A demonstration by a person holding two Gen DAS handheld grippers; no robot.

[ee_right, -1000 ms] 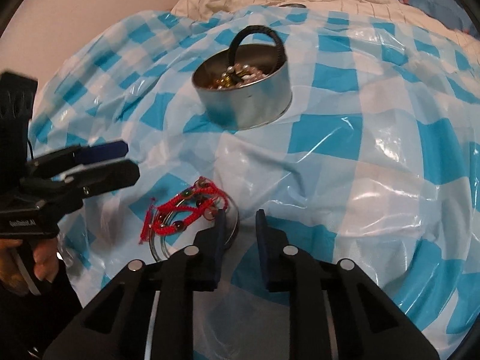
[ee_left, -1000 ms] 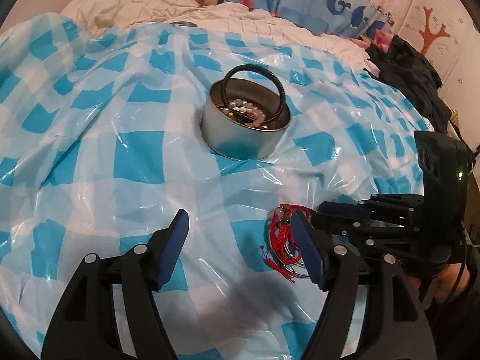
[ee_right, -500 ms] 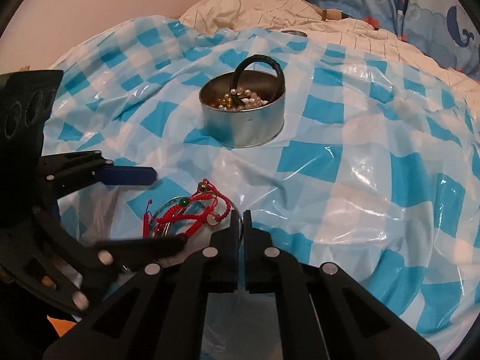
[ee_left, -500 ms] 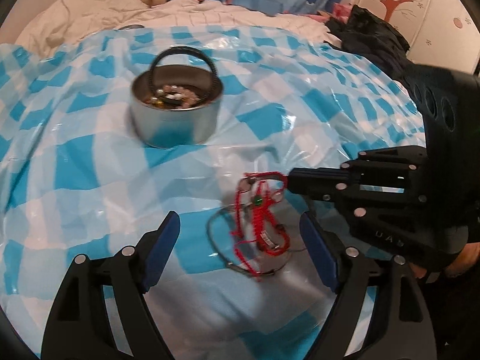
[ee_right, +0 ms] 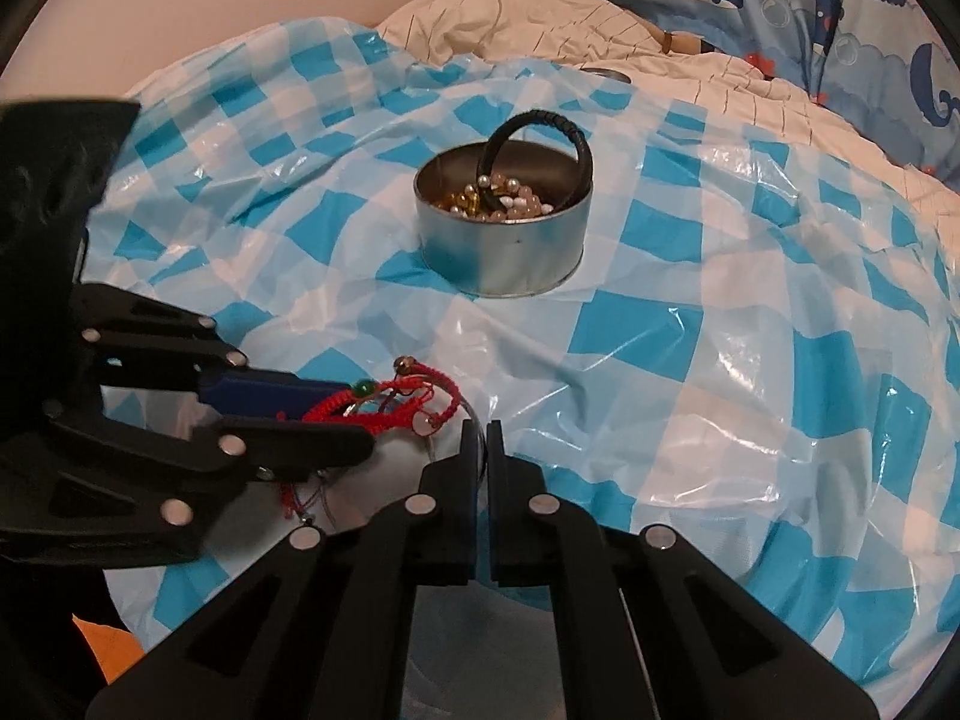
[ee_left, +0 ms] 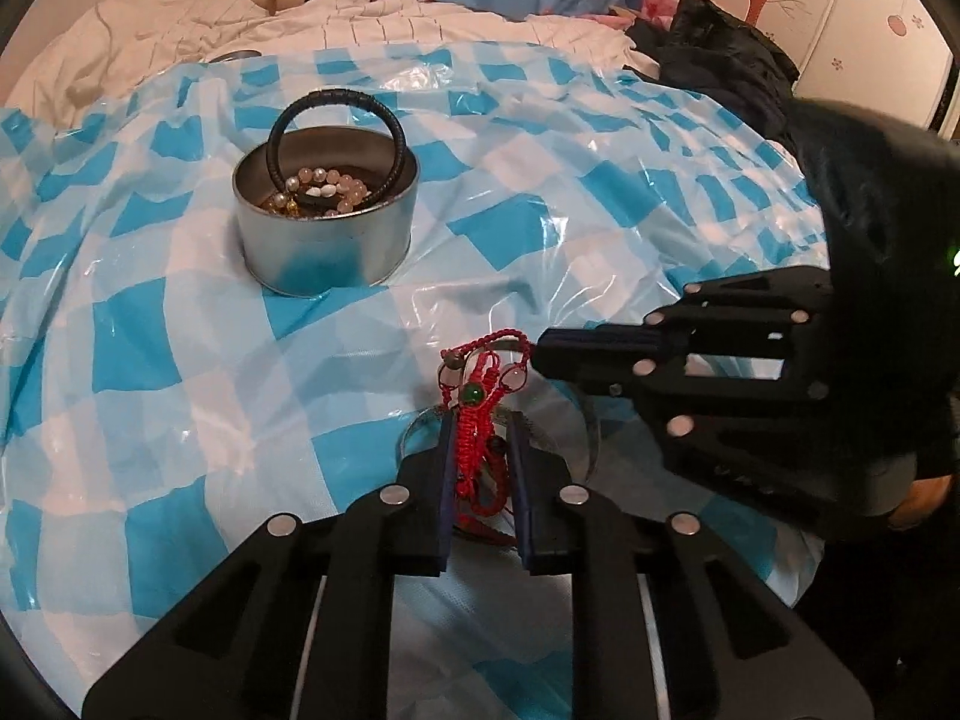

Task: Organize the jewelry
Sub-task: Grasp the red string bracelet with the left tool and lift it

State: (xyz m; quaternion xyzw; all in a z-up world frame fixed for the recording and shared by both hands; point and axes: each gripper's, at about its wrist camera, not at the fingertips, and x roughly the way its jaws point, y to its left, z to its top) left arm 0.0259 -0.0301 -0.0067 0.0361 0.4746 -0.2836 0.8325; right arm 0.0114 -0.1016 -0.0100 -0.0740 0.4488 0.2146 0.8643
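A red cord bracelet (ee_left: 477,420) with a green bead lies bunched on a thin silver bangle (ee_left: 591,438) on the checked sheet. My left gripper (ee_left: 483,438) straddles the red cord, its jaws closing with the cord squeezed between the blue pads. From the right, my right gripper (ee_left: 540,354) reaches the bracelets' far end. In the right wrist view the right gripper (ee_right: 478,438) is shut, with the silver bangle's (ee_right: 471,414) wire passing between its tips. Beyond stands a round metal tin (ee_left: 324,252) of bead bracelets, a black bangle (ee_left: 336,99) leaning upright in it.
A crinkled blue-and-white checked plastic sheet (ee_left: 150,330) covers the bed. A white duvet (ee_left: 180,24) and a blue whale-print pillow (ee_right: 840,18) lie behind it. Black clothing (ee_left: 720,60) is heaped at the back right. A person's hand (ee_left: 918,492) holds the right gripper.
My left gripper slid over the bracelets and its wide jaws drew in around the red cord, bunching it. The right gripper's small gap shut at the bangle's edge.
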